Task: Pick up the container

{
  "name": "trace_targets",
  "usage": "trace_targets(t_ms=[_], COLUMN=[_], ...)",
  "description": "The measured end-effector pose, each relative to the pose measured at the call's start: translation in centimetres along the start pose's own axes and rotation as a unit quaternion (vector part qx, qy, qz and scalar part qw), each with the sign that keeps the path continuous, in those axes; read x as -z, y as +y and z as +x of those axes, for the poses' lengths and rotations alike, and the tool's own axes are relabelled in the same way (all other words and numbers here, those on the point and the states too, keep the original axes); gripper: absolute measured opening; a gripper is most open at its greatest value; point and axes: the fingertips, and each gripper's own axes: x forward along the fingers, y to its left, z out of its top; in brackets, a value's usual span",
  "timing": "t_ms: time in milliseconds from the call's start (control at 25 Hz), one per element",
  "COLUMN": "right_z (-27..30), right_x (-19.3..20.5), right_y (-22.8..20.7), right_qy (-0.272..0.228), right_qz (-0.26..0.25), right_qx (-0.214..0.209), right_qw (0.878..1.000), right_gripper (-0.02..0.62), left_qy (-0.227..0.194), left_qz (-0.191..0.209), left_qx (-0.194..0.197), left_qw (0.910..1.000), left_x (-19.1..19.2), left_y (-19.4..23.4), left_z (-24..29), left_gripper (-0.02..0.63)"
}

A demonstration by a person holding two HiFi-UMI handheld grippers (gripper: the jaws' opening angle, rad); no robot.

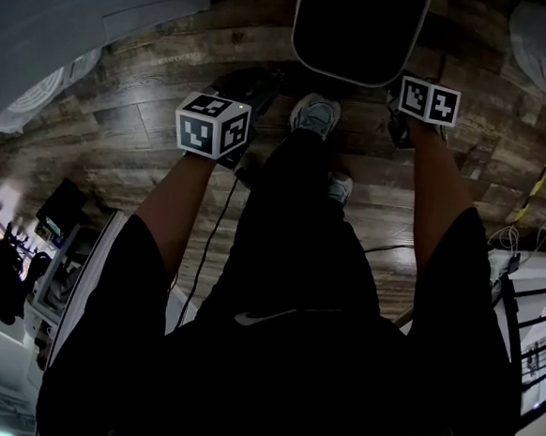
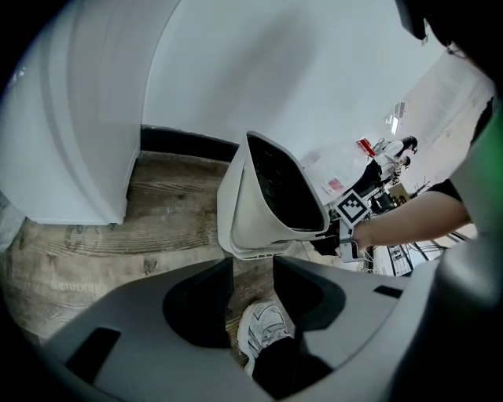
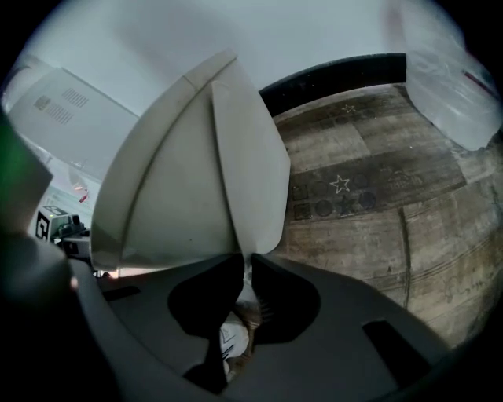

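A white container (image 1: 360, 31) with a dark inside stands on the wood floor just ahead of the person's feet. In the right gripper view its pale wall (image 3: 196, 188) fills the middle. My right gripper (image 3: 245, 263) is shut on the thin edge of its rim, which runs down between the jaws. In the head view that gripper (image 1: 396, 107) sits at the container's right near corner. My left gripper (image 2: 253, 271) is open, and the container (image 2: 263, 196) tilts just beyond its tips with nothing between the jaws. In the head view, the left gripper (image 1: 263, 87) is at the container's left near corner.
The person's white shoes (image 1: 316, 114) stand between the grippers. A large white cabinet (image 2: 71, 141) is to the left, against the wall. A clear plastic bag (image 3: 448, 86) lies on the floor at the right. Yellow-black tape (image 1: 545, 168) and cables run at the right.
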Motion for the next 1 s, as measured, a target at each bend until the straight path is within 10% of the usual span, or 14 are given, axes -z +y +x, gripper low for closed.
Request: trace_targets(t_ms=[760,880,1000], right_z=[-5.1,-5.7,-6.4], right_x=[1.6,1.6,1.5], right_y=[3.7,4.3,4.7], right_qy=[0.048,0.060,0.073], right_qz=[0.075,0.093,0.092], right_qx=[-0.008,-0.009,-0.010], right_qw=[0.996,0.994,0.993], right_gripper=[0.047,0.044,0.044], left_qy=[0.027,0.053,0.073], left_qz=[0.084,0.187,0.317], left_qx=[-0.011,-0.028,-0.031], left_qw=[0.9960,0.9806,0.9452], left_x=[-0.7,-0.1,-0.2], left_y=[-3.9,-4.9,-6.7], left_z=[-1.3,-0.9,-0.5], left_gripper=[0.166,0.169,0.170])
